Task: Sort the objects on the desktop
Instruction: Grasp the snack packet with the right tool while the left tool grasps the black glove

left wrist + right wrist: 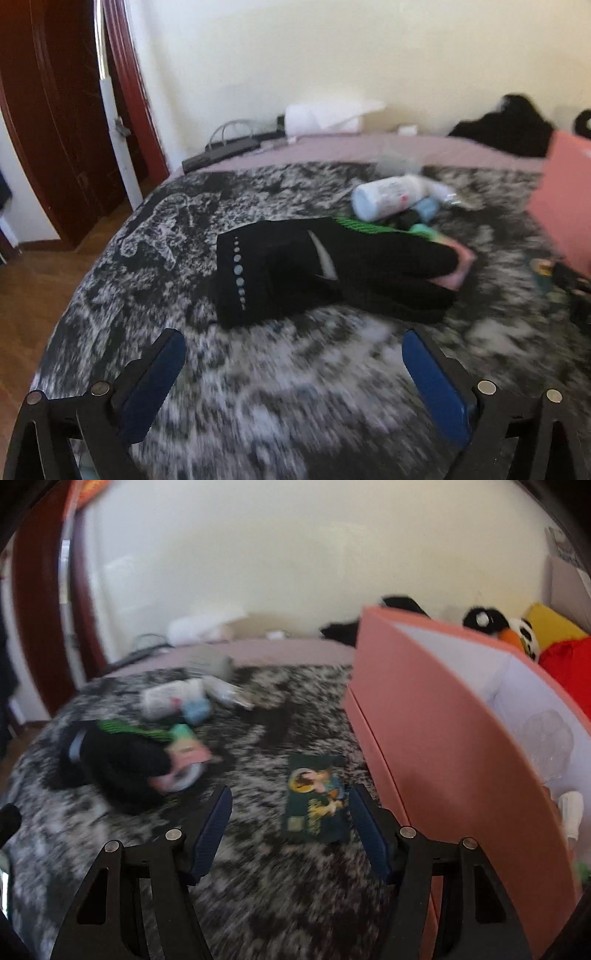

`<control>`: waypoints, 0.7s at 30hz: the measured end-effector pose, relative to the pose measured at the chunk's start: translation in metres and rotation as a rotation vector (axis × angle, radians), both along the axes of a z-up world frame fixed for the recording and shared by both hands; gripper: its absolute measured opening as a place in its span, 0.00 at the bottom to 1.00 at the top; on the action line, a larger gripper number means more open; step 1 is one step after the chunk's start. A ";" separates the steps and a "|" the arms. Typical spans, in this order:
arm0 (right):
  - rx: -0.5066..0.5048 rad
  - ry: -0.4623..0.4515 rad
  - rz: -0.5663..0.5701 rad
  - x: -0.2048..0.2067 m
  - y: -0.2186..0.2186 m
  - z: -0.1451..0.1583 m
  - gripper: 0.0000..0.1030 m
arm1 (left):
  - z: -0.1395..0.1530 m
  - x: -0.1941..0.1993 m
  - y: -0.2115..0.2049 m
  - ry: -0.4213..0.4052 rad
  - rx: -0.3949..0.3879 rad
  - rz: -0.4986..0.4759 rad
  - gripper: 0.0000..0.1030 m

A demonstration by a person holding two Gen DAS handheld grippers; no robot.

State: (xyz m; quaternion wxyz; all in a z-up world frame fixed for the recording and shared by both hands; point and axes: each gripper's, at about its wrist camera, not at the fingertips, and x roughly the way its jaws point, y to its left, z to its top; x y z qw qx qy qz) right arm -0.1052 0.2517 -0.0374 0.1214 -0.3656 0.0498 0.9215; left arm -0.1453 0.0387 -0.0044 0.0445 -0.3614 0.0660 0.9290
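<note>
Both tongs (293,363) (290,819) spread, empty; card (316,801) (right view only) beside pink box (424,738).

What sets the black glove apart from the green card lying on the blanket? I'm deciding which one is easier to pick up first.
The black glove is bulky and soft, heaped in folds; the green card is thin and lies flat. The glove is plain black with a few pale marks; the card has a colourful printed picture. The glove lies over other small items; the card lies alone, close to the pink box. Both rest on the black-and-white blanket.
</note>
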 end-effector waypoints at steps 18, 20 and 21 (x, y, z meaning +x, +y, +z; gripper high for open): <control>-0.051 -0.155 0.035 -0.042 0.009 -0.050 0.82 | -0.064 -0.082 0.042 -0.065 -0.013 -0.081 0.69; -0.074 -0.144 0.042 -0.041 0.013 -0.049 0.73 | -0.061 -0.076 0.045 -0.074 -0.014 -0.134 0.53; -0.086 -0.138 0.046 -0.041 0.014 -0.049 0.65 | -0.061 -0.073 0.047 -0.071 -0.033 -0.148 0.46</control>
